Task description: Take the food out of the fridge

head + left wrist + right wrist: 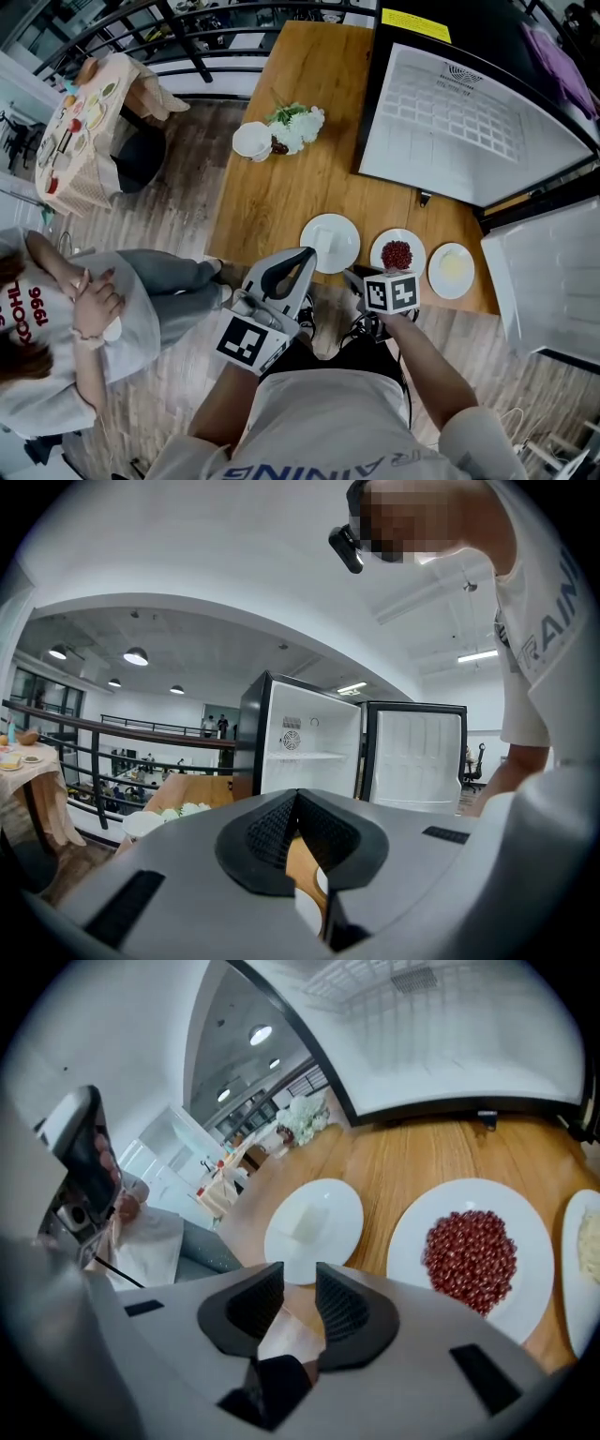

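Fridge (441, 141) open at far right, shelves look bare. Food already on plates at near table (309, 66) edge: white block (330, 240), red beans (397, 254), pale yellow food (452, 265). Left gripper (296, 795) jaws together, empty. Right gripper (298, 1279) jaws apart, nothing between. Unloading seems done; next probably check the shelves.

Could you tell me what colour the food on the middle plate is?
The food is dark red, clearest in the right gripper view.
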Motion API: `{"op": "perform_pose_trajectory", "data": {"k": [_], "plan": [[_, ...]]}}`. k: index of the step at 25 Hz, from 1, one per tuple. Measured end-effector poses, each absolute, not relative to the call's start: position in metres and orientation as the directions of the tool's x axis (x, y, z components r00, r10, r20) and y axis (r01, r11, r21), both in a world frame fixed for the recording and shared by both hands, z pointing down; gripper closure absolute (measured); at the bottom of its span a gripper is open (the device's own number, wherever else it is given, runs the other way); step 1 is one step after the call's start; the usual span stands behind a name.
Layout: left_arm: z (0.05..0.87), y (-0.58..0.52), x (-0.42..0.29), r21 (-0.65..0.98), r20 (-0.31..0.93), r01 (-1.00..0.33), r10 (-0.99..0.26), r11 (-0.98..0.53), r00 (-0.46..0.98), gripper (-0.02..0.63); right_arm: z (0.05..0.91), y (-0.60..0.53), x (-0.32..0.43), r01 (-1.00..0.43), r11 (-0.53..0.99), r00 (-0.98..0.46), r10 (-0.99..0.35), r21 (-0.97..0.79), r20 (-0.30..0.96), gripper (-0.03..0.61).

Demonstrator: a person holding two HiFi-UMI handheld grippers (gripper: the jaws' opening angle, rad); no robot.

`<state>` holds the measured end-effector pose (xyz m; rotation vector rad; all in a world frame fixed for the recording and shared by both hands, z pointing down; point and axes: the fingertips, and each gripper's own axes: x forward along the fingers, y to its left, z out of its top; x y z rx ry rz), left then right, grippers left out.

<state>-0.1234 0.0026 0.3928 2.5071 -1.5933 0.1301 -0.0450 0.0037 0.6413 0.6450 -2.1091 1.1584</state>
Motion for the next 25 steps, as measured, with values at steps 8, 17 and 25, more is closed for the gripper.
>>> {"op": "perform_pose_trajectory", "data": {"k": [8,17,25], "plan": [[0.38,-0.004,-0.107,0.067,0.142,-0.89,-0.879,-0.451,0.456,0.607,0.552,-0.043,-0.008,-0.666,0.52,-0.744,-0.404,-0.536,0.532,0.552],[0.356,-0.015,-0.07,0.052,0.106,-0.861,-0.854,-0.506,0.509,0.607,0.454,-0.068,0.048,-0.721,0.569,-0.691,-0.633,-0.396,0.349,0.557],[0.33,-0.02,-0.044,0.012,0.07,-0.839,-0.836,-0.544,0.544,0.607,0.37,-0.07,0.102,-0.778,0.559,-0.616,-0.768,-0.286,0.176,0.557]]}}
